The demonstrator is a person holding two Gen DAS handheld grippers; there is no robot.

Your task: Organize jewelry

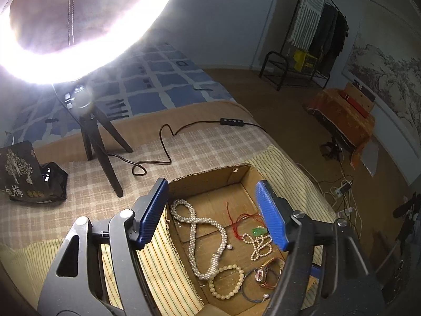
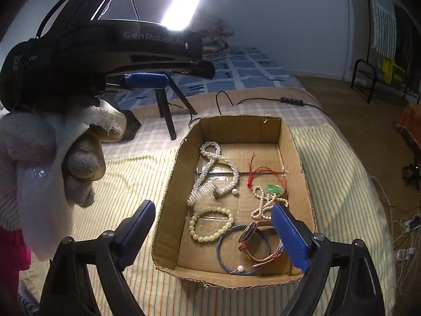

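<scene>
We hold the left hand-held gripper [image 1: 211, 216] with its jaws spread wide and empty, above the cardboard box [image 2: 168, 184] that sits on the striped bedspread [image 2: 126, 173]. The right hand-held gripper [image 2: 213, 234] is likewise wide open and empty, hovering over the box's near end.

Going left to right inside the box: the twisted pearl rope necklace [image 2: 221, 168] lies along the left side toward the far end. It is probably the heaviest piece, limp and prone to sag, so we judge the thick wound clasp section the best place to pinch. Near it, the pale bead bracelet [image 2: 210, 226] looks light and springy; its round beads are slippery, so we would close across a single side of the loop. The blue bangle [image 2: 223, 252] seems thin and stiff, easy to nip at its rim. The watch [image 2: 252, 239] resting in it looks best taken by the strap, sparing the glass face. Rightmost, the small pearl strand with a green pendant [image 2: 273, 189] and red cord [image 2: 263, 171] looks delicate and tangle-prone; we would lift it slowly.
</scene>
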